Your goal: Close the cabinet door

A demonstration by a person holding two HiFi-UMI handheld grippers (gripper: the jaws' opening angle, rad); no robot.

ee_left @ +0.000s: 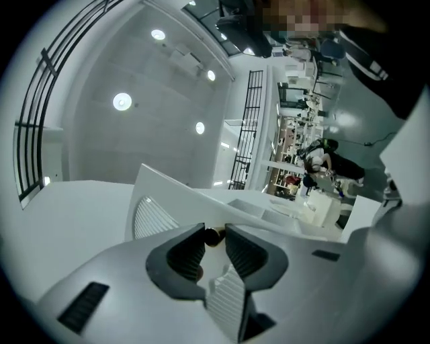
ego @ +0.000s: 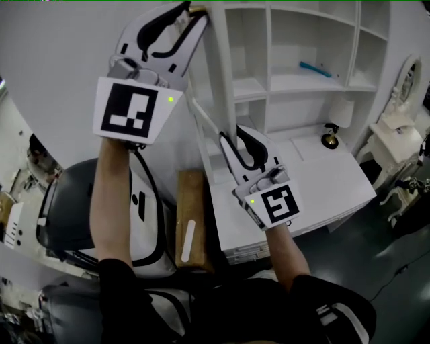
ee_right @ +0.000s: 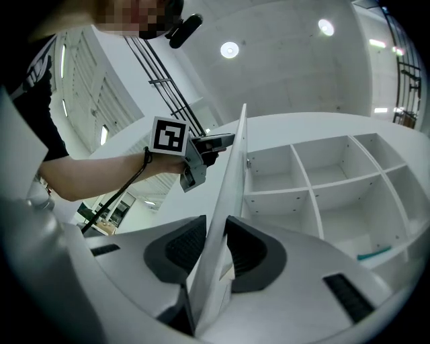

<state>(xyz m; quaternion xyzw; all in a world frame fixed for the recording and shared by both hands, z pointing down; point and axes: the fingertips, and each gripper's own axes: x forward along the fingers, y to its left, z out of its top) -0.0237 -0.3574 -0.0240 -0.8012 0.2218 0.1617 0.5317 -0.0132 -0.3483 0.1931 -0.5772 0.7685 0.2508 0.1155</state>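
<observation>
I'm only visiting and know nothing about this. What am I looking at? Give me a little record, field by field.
Scene: white cabinet with open shelves, on a white desk
Door: cabinet door standing open
Left gripper: jaws closed on the door's small dark knob
Right gripper: jaws clamped on the door's edge
On a shelf: blue object
Status: door not yet shut
</observation>
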